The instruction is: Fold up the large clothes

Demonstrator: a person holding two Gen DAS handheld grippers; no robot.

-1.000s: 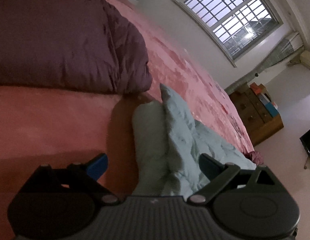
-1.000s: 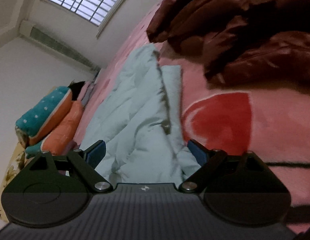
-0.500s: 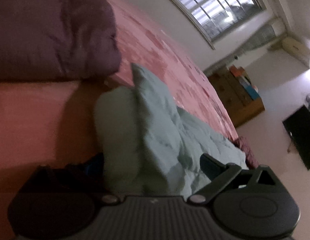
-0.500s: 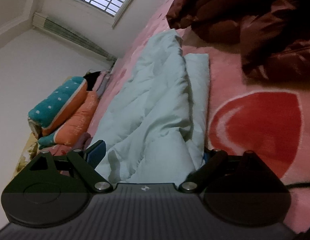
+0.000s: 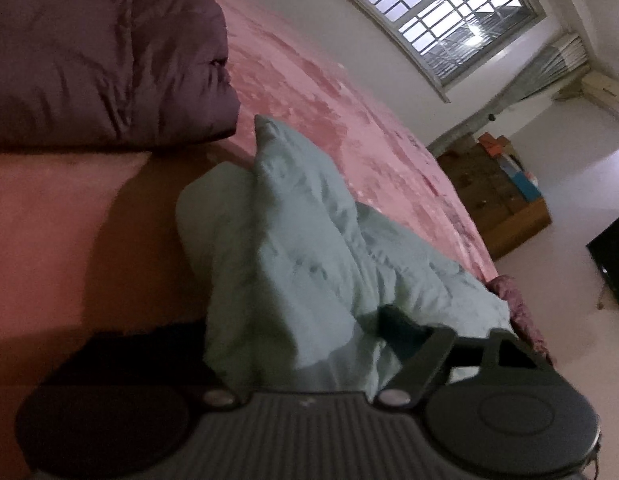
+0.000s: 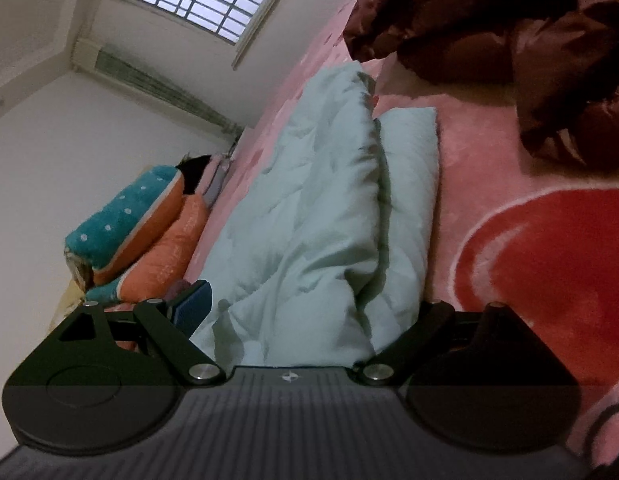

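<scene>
A pale green padded garment [image 5: 309,248] lies bunched and folded lengthwise on the pink bed [image 5: 349,92]. It also shows in the right wrist view [image 6: 321,208]. My left gripper [image 5: 305,344] has one end of the garment between its jaws, with cloth draped over the left finger, which is hidden. My right gripper [image 6: 309,312] has the other end between its jaws; its right fingertip is hidden under the cloth. Both sets of jaws stand wide around the fabric.
A dark purple quilted coat [image 5: 101,52] lies to the left on the bed; it shows dark red in the right wrist view [image 6: 529,28]. Teal and orange pillows [image 6: 145,240] are stacked at the bed's far left. A wooden dresser [image 5: 501,196] stands beyond the bed.
Both grippers have moved forward onto the green garment. Its ends now sit between the jaws, where a second ago they lay just ahead of the fingertips.
</scene>
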